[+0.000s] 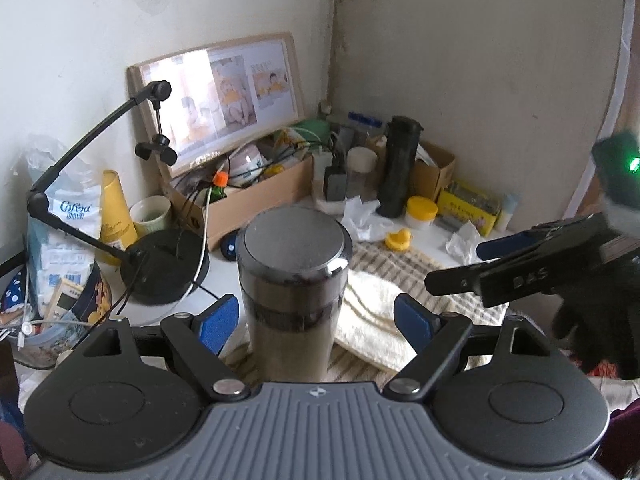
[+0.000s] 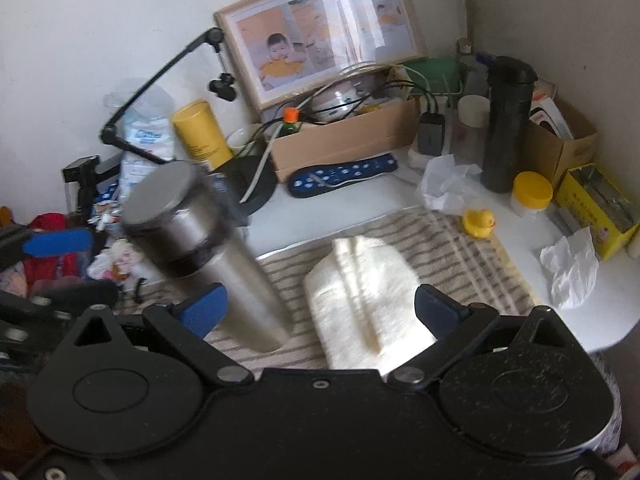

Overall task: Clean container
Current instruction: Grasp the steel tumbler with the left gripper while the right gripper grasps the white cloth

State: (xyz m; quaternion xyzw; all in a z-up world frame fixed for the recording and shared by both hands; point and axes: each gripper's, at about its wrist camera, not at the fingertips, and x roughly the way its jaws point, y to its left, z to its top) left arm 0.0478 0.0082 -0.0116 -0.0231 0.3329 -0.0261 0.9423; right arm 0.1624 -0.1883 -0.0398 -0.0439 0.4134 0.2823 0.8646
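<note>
A steel thermos flask with a dark lid point(image 1: 292, 280) stands upright on a striped mat point(image 1: 400, 264). It stands between the open fingers of my left gripper point(image 1: 316, 316), which do not touch it. In the right wrist view the flask point(image 2: 208, 248) is left of centre, blurred. A folded cream towel point(image 2: 368, 300) lies on the mat between the open fingers of my right gripper point(image 2: 320, 308), which is empty above it. The right gripper also shows in the left wrist view point(image 1: 520, 264) at the right, over the towel point(image 1: 372, 312).
A black lamp stand point(image 1: 164, 268), a yellow tube point(image 1: 114, 216), a cardboard box of clutter point(image 1: 248, 196), a tall black flask point(image 1: 400, 164), a yellow-lidded jar point(image 1: 420, 212), a rubber duck point(image 1: 398, 238), crumpled tissues point(image 2: 568, 268) and a yellow box point(image 2: 600, 208) crowd the white table point(image 2: 352, 208).
</note>
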